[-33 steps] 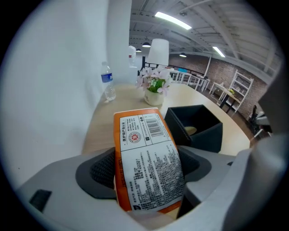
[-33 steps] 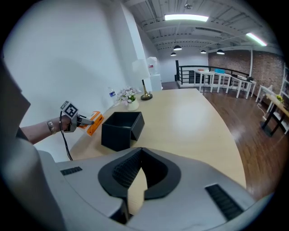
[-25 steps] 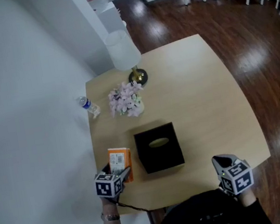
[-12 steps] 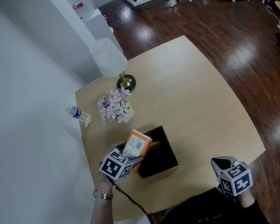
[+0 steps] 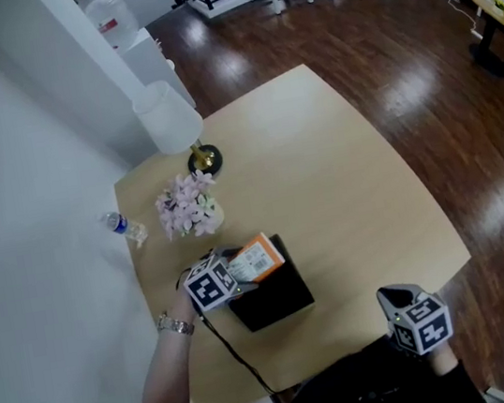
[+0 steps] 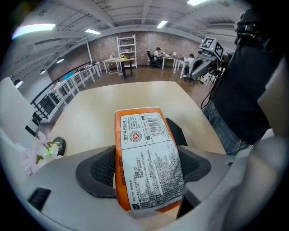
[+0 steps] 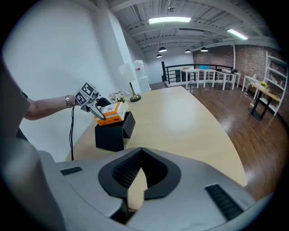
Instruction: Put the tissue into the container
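An orange-and-white tissue pack is clamped between the jaws of my left gripper, which hold it over the top of the black box container. In the left gripper view the pack fills the gap between the pads and a corner of the container shows just behind it. The right gripper view shows the pack resting on or just above the container. My right gripper hangs near the table's front edge, shut and empty.
On the light wooden table, a white lamp, a bunch of pale flowers and a small water bottle stand at the back left. A black cable trails from the left gripper. A white wall runs along the left.
My left gripper has lifted the tissue pack from the table left of the container and carried it right, over the container's top. The right gripper has stayed in place.
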Motion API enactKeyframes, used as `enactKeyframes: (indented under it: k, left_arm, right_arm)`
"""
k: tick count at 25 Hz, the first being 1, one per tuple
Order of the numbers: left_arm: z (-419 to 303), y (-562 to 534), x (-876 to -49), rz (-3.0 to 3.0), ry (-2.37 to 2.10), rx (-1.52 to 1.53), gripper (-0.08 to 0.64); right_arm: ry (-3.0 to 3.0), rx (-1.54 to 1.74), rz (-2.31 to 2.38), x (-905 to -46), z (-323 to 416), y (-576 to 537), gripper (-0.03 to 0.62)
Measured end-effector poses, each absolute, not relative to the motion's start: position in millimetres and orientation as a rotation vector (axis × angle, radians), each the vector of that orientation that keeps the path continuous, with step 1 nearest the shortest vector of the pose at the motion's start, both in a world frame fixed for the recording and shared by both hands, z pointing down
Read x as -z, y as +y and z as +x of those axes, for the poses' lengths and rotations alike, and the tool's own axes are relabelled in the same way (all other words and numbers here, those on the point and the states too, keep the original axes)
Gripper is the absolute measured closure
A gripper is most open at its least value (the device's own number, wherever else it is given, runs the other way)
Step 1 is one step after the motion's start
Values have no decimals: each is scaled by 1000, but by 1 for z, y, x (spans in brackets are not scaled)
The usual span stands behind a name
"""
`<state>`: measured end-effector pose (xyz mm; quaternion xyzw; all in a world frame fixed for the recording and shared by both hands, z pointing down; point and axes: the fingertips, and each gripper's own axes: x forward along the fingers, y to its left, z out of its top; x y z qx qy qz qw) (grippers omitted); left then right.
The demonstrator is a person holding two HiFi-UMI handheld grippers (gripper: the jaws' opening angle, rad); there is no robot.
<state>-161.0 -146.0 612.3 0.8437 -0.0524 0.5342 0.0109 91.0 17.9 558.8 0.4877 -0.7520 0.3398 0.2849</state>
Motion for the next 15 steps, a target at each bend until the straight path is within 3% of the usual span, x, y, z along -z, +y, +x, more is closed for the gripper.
enactKeyframes:
  k: [15]
  left_arm:
    - [-157, -136, -652, 2617, 36, -1653, 127]
  right_arm:
    - [-1972, -963, 1294, -571, 88, 21, 586]
